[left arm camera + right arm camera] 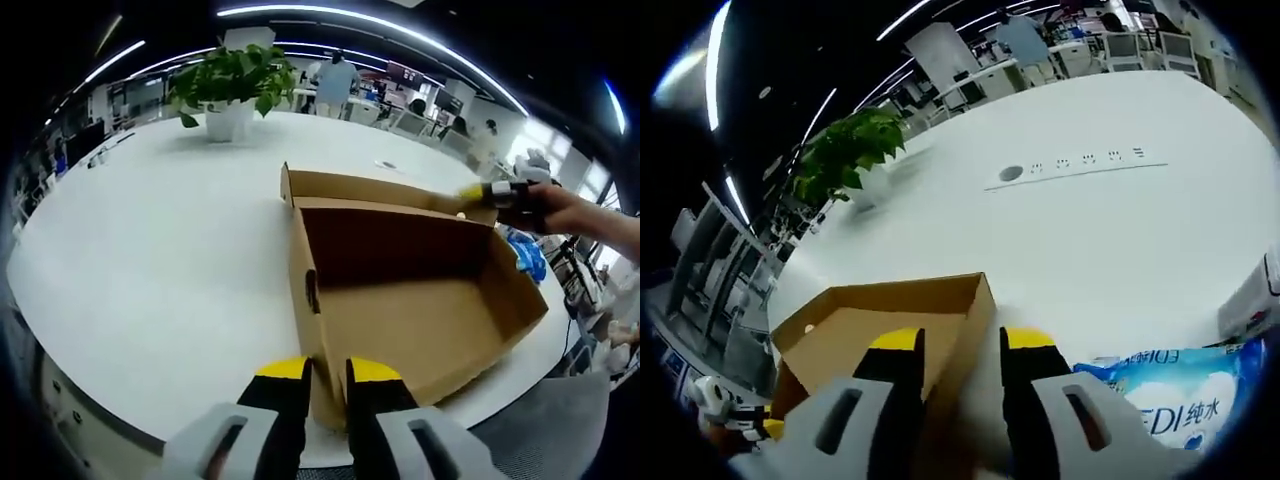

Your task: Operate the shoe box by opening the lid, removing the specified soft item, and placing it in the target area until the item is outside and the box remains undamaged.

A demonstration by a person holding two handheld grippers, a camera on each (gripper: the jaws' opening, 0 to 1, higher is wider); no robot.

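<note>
An open brown cardboard shoe box lies on the white round table, its inside bare. The lid stands up along the far side. My left gripper is shut on the box's near corner, the wall pinched between its yellow-tipped jaws. My right gripper, held by a hand, sits at the lid's right end. In the right gripper view, my right gripper is open with the lid's end between the jaws. A blue soft pack of wipes lies on the table outside the box, just right of it.
A potted plant in a white pot stands at the far side of the table, also seen as the plant. A flush socket strip is set into the tabletop. Desks, chairs and people are beyond the table edge.
</note>
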